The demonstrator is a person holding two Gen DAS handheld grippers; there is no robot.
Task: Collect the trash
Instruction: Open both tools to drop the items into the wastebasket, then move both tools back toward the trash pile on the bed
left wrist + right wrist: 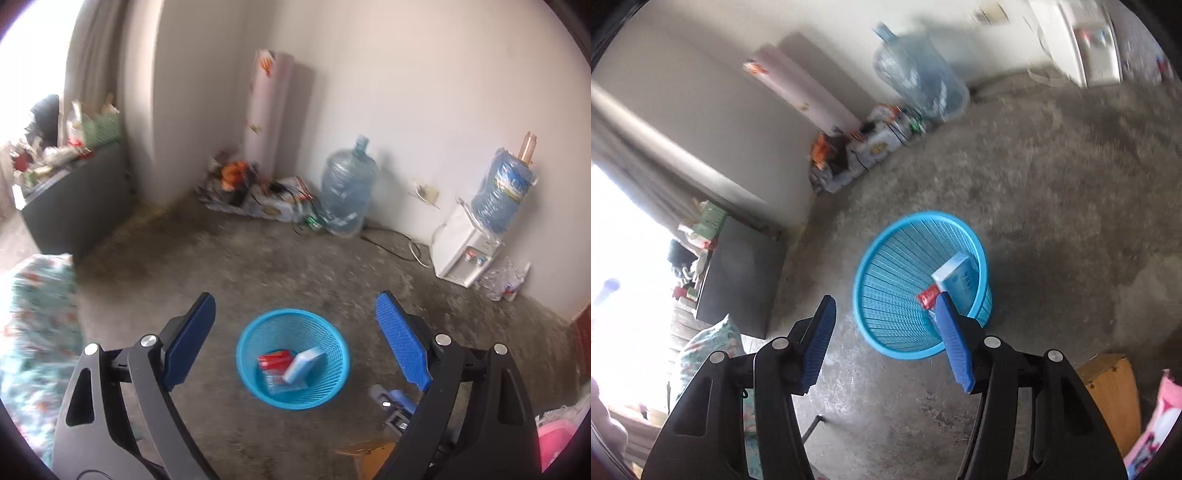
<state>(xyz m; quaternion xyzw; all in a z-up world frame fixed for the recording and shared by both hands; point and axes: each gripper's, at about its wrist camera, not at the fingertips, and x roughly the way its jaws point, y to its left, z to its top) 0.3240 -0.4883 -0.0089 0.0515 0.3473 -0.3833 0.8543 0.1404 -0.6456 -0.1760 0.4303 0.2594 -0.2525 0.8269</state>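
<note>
The concrete floor (pixel 258 266) takes up most of the room, with an empty water jug (pixel 347 192) and a white dispenser (pixel 465 251) standing against the far wall, well apart from the work. Out in the open sits the blue mesh basket (pixel 255 384), upright on the floor, and it already holds a pale blue-and-white box (pixel 304 363) leaning against its inner wall, with a red wrapper (pixel 273 360) lying just beside it on a clear packet. To my eye the step now is to go after the next scrap, and doing it well means lifting both tools clear of the rim so the light basket is not knocked over, then scanning the floor edges before reaching. The left gripper (pixel 295 339) hangs above the basket with its fingers spread wide, nothing between them and touching nothing. The right gripper (pixel 886 343) hovers near the basket's side, its fingers also well apart and empty; one blue pad (pixel 955 350) overlaps the rim in the right wrist view, but whether it actually touches I cannot tell.
</note>
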